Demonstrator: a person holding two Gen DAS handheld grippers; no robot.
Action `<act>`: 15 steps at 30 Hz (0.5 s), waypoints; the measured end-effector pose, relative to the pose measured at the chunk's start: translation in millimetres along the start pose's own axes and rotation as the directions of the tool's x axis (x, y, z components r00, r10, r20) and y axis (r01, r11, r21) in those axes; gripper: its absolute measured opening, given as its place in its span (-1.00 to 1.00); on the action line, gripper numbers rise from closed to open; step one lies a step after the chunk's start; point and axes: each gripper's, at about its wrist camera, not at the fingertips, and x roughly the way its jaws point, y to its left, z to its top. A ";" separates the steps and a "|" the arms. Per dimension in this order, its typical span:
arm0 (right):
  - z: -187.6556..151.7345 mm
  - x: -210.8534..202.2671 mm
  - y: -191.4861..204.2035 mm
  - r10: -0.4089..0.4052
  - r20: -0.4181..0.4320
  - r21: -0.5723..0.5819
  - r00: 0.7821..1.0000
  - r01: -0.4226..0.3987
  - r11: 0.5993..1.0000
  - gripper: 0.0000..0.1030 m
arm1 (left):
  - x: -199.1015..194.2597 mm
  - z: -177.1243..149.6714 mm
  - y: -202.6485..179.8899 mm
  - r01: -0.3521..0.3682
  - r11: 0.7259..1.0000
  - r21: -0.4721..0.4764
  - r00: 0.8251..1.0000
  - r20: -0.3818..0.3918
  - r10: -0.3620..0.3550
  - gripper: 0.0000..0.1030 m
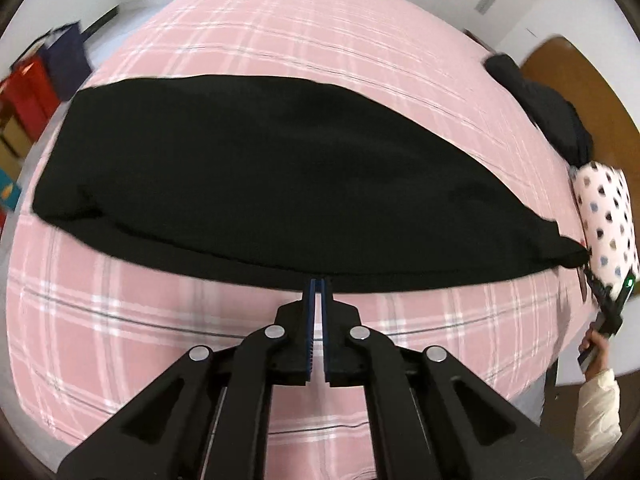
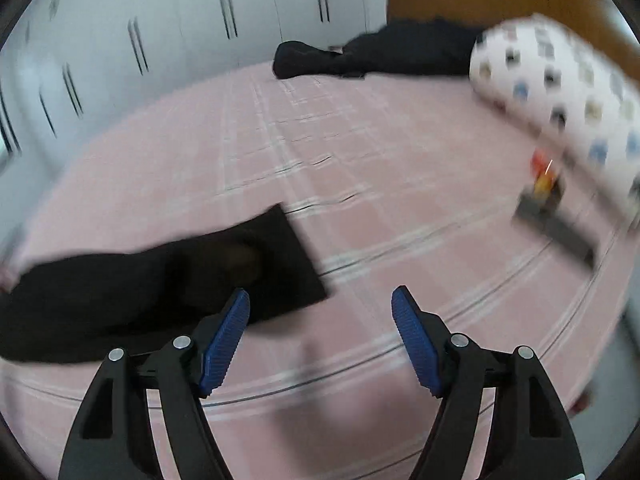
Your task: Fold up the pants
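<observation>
The black pants (image 1: 256, 168) lie flat on the pink plaid bed (image 1: 320, 28), stretched sideways in one long dark band that looks already folded lengthwise, leg over leg. One end reaches towards the polka-dot pillow (image 1: 608, 220) at the headboard side; the other end reaches the bed's opposite edge.

Expect soft, limp, light cloth. It will not hold a shape, so any part you lift will sag and drag the layer beneath it along. The weave looks matte rather than slick, so your ribbed pads should bite well, but pinch through both layers or the lower one will stay behind. In my judgement the best holds are the two corners of one narrow end, taken together and carried towards the other end.

Your left tongs (image 1: 319, 282) are clenched, pads together, with their tips just at the near hem of the pants; I see no cloth caught between them. Your right tongs (image 2: 320, 300) stand released and wide, with nothing between the pads, hovering over bare bedding just beside the squared end of the pants (image 2: 280, 256), whose corner lies near the left pad.

Beyond the pants, another dark garment (image 2: 380, 52) is heaped near the pillow; keep clear of it.
</observation>
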 end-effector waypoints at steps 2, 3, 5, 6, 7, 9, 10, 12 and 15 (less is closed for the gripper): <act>2.5 6.4 8.2 0.048 -0.059 0.065 0.997 -0.044 0.997 0.38 | 3.7 -3.2 -17.3 0.017 1.000 0.014 1.000 -0.005 -0.017 -0.90; 3.7 8.8 8.0 0.085 -0.080 0.120 0.993 -0.075 0.990 0.39 | 4.5 -6.5 -24.4 0.018 1.000 0.023 1.000 -0.003 -0.018 -0.89; 3.2 13.4 1.6 0.199 -0.086 0.277 0.976 -0.168 0.946 0.39 | 8.9 -14.0 -37.5 -0.017 0.999 0.050 1.000 0.008 0.017 -0.84; 1.1 16.8 -3.0 0.266 -0.088 0.368 0.960 -0.217 0.904 0.40 | 11.7 -15.4 -43.2 -0.028 0.998 0.061 1.000 0.012 0.027 -0.82; -0.3 21.7 -4.7 0.317 -0.083 0.440 0.945 -0.250 0.862 0.41 | 13.8 -19.7 -48.9 -0.033 0.997 0.069 0.999 0.016 0.032 -0.78; 0.6 29.3 -8.5 0.376 -0.071 0.533 0.924 -0.283 0.797 0.44 | 18.7 -22.9 -56.4 -0.018 0.997 0.074 1.000 0.013 0.017 -0.74; 4.1 38.3 -11.8 0.387 -0.078 0.573 0.919 -0.277 0.772 0.47 | 19.1 -23.0 -58.0 -0.011 0.997 0.070 1.000 0.012 0.010 -0.74; 12.7 59.6 -16.8 0.367 -0.125 0.622 0.922 -0.216 0.753 0.55 | 24.0 -24.6 -64.2 0.013 0.998 0.064 1.000 0.004 -0.014 -0.74; 30.7 81.2 -7.8 0.293 -0.159 0.590 0.943 -0.147 0.794 -0.85 | 24.0 -24.2 -66.3 0.012 0.998 0.060 1.000 0.005 -0.012 -0.73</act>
